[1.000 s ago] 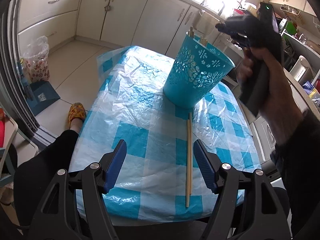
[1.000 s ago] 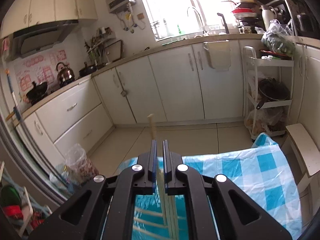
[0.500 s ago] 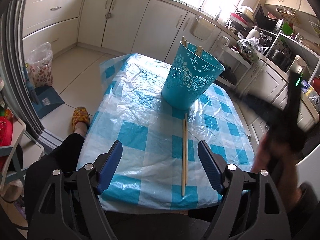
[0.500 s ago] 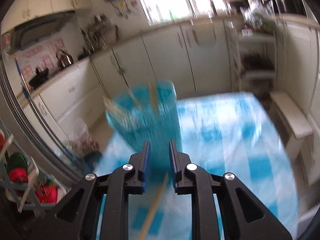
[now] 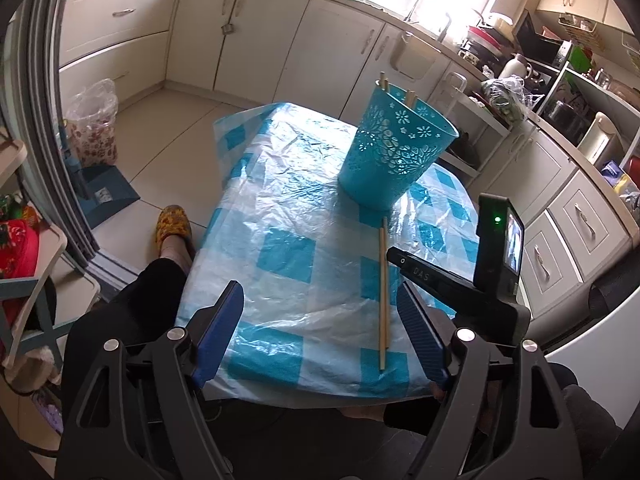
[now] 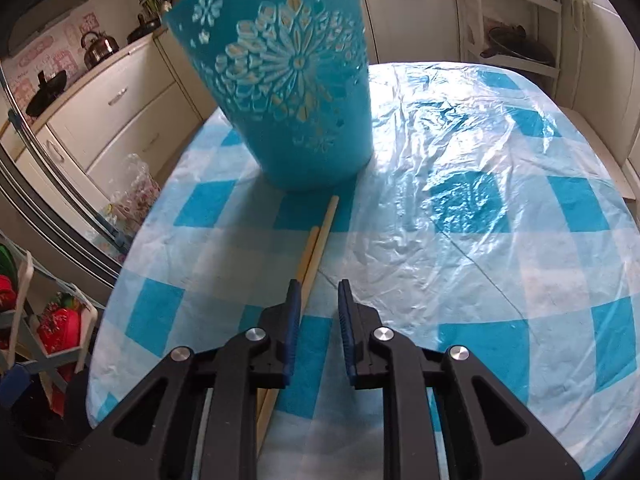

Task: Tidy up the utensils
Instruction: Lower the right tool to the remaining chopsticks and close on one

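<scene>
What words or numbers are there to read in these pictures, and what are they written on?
"DAS": faint and only roughly legible, on the black casing of the right hand-held gripper, seen in the left wrist view.
Pink wall signs: too blurred to read.
Label on the blue box on the floor: too small to read.
The teal basket has only flower patterns, no words.

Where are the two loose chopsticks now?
The chopsticks lie side by side on the checked tablecloth, running from the blue basket toward the near edge, just left of the right tongs.
</scene>
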A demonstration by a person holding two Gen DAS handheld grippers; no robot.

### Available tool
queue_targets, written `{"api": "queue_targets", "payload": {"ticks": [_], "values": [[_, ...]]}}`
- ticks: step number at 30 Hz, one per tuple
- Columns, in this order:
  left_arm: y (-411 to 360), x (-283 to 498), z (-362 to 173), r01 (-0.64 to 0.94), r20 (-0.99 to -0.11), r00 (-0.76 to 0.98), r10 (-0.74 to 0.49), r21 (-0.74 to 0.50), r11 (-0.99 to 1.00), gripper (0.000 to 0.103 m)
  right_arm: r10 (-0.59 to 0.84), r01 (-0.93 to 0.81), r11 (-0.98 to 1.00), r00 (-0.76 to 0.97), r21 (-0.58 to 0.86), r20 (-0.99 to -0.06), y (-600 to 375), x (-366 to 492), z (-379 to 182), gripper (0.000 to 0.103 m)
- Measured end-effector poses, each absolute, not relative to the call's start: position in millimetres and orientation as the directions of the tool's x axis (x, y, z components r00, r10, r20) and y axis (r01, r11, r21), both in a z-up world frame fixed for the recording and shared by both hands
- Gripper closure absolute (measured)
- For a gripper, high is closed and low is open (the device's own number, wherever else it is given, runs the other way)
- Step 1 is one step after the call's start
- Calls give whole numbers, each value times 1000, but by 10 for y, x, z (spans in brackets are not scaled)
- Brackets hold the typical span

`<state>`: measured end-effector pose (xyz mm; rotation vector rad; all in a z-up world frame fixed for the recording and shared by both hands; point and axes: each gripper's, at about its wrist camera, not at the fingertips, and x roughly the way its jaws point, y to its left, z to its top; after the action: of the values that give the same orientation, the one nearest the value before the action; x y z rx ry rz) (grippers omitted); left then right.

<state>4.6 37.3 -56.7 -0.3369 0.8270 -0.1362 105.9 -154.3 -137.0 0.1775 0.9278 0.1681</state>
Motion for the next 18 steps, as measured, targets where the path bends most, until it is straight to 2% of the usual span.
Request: {"api": "queue_targets", "payload": {"ticks": [13, 15, 18], "values": [[349, 80, -642, -15, -710, 658, -251, -346, 938, 28, 203, -86, 978, 583, 188, -787, -1515, 1100, -1403, 84], [353, 88, -649, -18, -711, 657, -250, -347, 938, 28, 202, -104, 979, 584, 174, -786, -1533, 1060, -1402, 91], [338, 92, -659, -15, -715, 653, -252, -345, 938, 28, 199, -142, 980, 574, 143, -794, -1568, 976, -1395, 93]]}}
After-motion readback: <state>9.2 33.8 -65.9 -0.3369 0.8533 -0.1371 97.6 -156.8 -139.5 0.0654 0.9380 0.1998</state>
